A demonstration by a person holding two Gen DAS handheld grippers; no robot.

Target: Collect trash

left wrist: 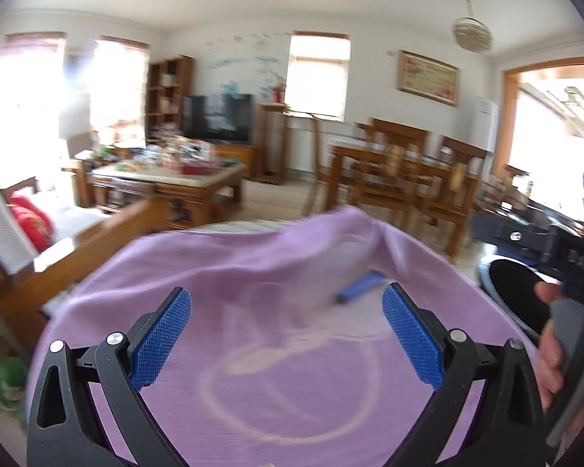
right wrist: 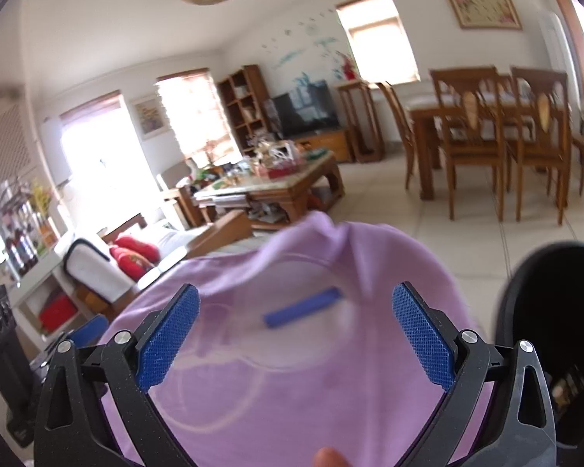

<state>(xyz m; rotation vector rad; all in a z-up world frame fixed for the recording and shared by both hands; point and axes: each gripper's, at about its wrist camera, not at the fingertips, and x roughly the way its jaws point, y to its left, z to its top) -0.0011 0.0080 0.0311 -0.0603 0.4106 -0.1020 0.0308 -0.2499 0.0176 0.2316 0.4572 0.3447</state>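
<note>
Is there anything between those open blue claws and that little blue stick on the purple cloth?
Nothing visible. The blue stick lies bare on the purple cloth, ahead of the open right gripper.

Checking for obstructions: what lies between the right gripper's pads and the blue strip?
Only bare purple cloth, per the right wrist view, between the open right gripper and blue strip.

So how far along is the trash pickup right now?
Nothing visibly done: the bin's contents can't be seen. In hand: nothing, both tongs, left and right, are open and empty. Left: the blue strip on the purple cloth.
</note>
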